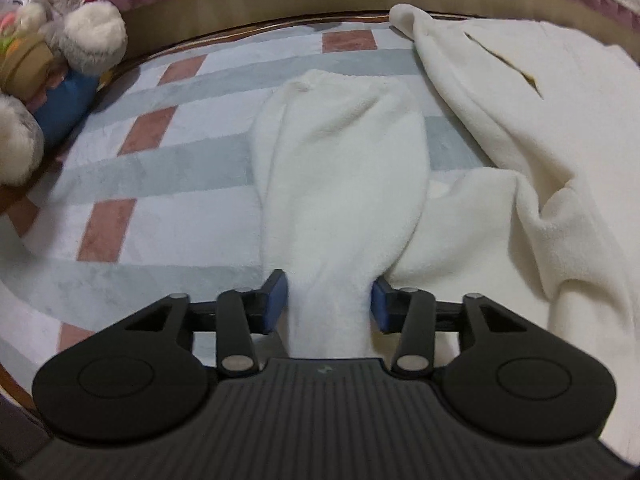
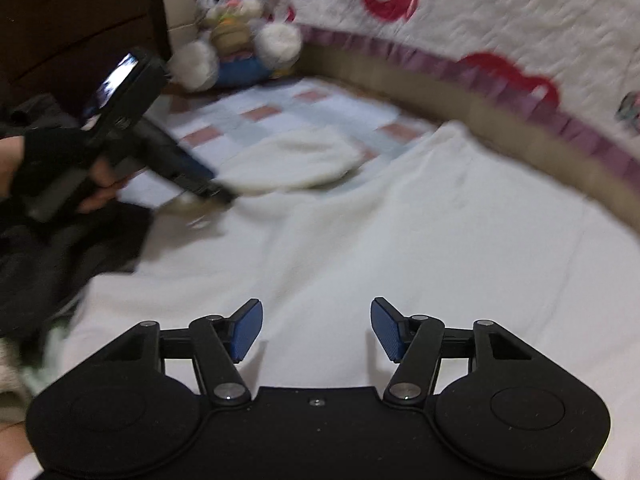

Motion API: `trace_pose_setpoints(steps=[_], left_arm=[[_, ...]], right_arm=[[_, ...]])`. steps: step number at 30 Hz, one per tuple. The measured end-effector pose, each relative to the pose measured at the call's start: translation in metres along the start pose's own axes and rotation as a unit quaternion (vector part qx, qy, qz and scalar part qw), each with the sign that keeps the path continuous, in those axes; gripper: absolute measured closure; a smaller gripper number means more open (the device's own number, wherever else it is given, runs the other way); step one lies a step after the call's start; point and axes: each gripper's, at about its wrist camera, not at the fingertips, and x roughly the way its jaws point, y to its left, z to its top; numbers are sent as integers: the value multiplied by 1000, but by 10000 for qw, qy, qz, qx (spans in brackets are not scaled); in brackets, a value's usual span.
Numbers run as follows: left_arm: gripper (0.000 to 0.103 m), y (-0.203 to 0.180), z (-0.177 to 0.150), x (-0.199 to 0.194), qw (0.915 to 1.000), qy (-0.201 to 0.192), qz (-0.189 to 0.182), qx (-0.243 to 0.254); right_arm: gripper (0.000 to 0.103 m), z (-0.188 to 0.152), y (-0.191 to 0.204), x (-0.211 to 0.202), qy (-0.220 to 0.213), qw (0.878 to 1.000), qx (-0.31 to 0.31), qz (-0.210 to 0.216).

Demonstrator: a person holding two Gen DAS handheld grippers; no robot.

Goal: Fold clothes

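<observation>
We see the cream fleece sleeve (image 1: 340,168) running lengthwise from our left gripper (image 1: 330,304), cuff pointing far. That gripper grasps its near end. Our right gripper (image 2: 317,330) hangs released over the garment's body (image 2: 400,232).

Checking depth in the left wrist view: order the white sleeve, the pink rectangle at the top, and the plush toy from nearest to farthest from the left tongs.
1. White sleeve, between the left tongs.
2. Plush toy, far left.
3. Pink rectangle, top centre near the bed's edge; close to the toy's distance, so the last two are uncertain.

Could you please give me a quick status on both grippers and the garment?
Left hand-held gripper astride white fleece sleeve, grip unclear. Right hand-held gripper open, empty, above garment body. Nothing obstructing.
</observation>
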Motion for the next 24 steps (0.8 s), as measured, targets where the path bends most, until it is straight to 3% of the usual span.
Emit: trace_pose_setpoints(steps=[2, 3, 5, 6, 7, 9, 11, 13, 17, 20, 24], left_arm=[[42, -4, -3, 4, 9999, -84, 3, 77], [42, -9, -4, 7, 9997, -175, 76, 151], [64, -15, -6, 6, 9990, -393, 25, 209], [94, -18, -4, 4, 9984, -479, 65, 277], [99, -16, 0, 0, 9981, -511, 234, 251], [99, -4, 12, -16, 9959, -656, 620, -83], [100, 24, 25, -45, 9885, -963, 833, -816], [100, 57, 31, -79, 9742, -1314, 1129, -1446], [100, 93, 24, -124, 9490, -1766, 2052, -1614], [99, 116, 8, -130, 9381, -1662, 2230, -2065], [98, 133, -14, -101, 9297, -1082, 2539, -2438]], right_arm=[[62, -7, 7, 3, 202, 9996, 33, 200], [62, -10, 8, 3, 290, 9990, 34, 330], [61, -15, 10, 4, 363, 9974, 115, 613], [61, -16, 8, 4, 385, 9969, 213, 654], [61, -17, 7, 4, 405, 9963, 305, 690], [61, -18, 4, 4, 415, 9960, 397, 684], [59, -18, 2, 1, 394, 9956, 496, 695], [56, -19, -1, -2, 376, 9943, 654, 754], [52, -22, -4, -3, 380, 9910, 904, 915], [50, -23, 2, -1, 425, 9901, 888, 1001], [48, -23, 9, 5, 561, 9897, 837, 1013]])
